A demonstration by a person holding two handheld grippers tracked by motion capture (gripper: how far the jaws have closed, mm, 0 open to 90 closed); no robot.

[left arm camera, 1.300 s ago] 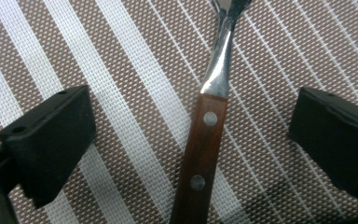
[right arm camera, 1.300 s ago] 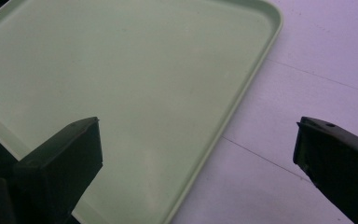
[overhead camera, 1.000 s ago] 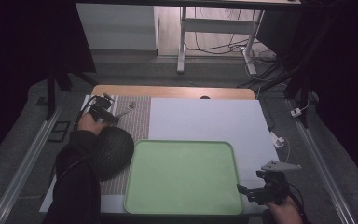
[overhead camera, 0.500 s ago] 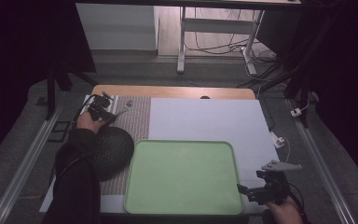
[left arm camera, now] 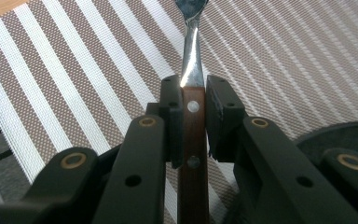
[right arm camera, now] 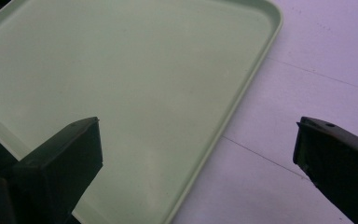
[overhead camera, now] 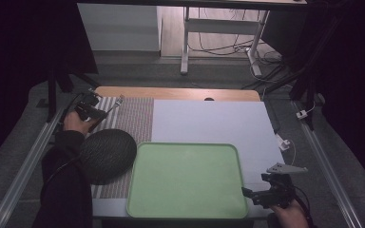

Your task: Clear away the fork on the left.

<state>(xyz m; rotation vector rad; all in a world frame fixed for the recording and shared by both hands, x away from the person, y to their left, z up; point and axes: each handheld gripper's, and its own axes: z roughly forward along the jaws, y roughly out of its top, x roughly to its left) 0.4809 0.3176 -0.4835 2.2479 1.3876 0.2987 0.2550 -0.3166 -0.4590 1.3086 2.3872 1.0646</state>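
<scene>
While we are holding the fork [left arm camera: 193,116] by its wooden handle, the left gripper [overhead camera: 91,110] is clamping it squarely: its jaws have just been closing, and the two pads are now pressing on either side of the riveted handle, the steel neck running on ahead above the striped placemat [overhead camera: 135,118]. In the high view the fork's tines are poking out past the gripper over the far left part of that mat, clear of the dark round woven mat [overhead camera: 107,154] nearer to us.

We are judging the step in hand to be lifting the fork off the placemat, probably toward the green tray [overhead camera: 185,178]. To do it well, we are keeping the squeeze steady, since the handle is narrow and smooth and could swivel between the pads. We are also keeping the fork level and carrying it high enough to pass over the round mat and the tray's raised rim.

The right gripper [overhead camera: 261,194] is waiting at the tray's near right corner, its jaws standing wide apart with nothing between them.

Counting, we are seeing one fork, one tray, one striped placemat, one round mat and two grippers.
</scene>
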